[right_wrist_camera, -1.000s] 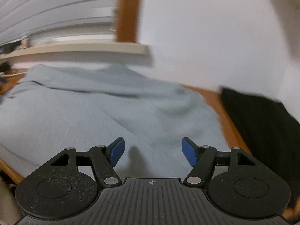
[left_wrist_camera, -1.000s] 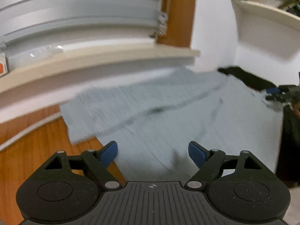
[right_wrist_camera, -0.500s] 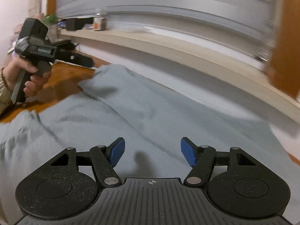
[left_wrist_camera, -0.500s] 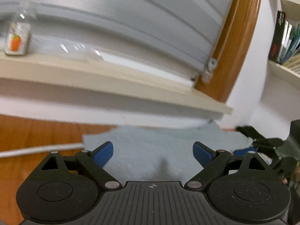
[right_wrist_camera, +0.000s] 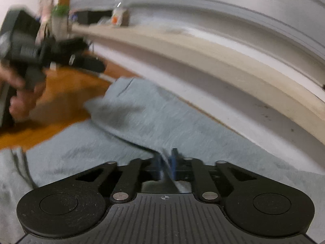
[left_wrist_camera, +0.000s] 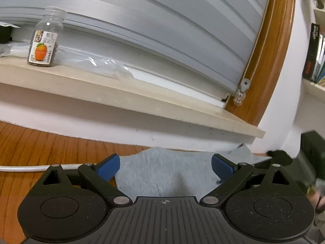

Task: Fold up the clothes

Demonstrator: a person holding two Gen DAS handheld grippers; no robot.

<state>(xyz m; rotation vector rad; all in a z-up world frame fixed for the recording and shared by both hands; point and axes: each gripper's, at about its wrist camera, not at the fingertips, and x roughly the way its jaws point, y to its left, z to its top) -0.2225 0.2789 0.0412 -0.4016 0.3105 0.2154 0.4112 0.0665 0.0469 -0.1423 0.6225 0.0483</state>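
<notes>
Right tongs (right_wrist_camera: 167, 163) clenched on a raised ridge of the grey garment (right_wrist_camera: 142, 118); left tongs (left_wrist_camera: 165, 165) released, jaws opening wide over a corner of the cloth, nothing pinched. To do the fold well: seat the left pads on that corner before lifting, then carry both edges together. Garment is light grey knit, mostly spread flat on the wooden worktop (left_wrist_camera: 40, 146) below the windowsill (left_wrist_camera: 121, 95), rumpled near the right grip.

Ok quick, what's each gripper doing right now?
Left gripper: jaws opening, nothing gripped, above the grey garment.
Right gripper: shut on a fold of it.
</notes>
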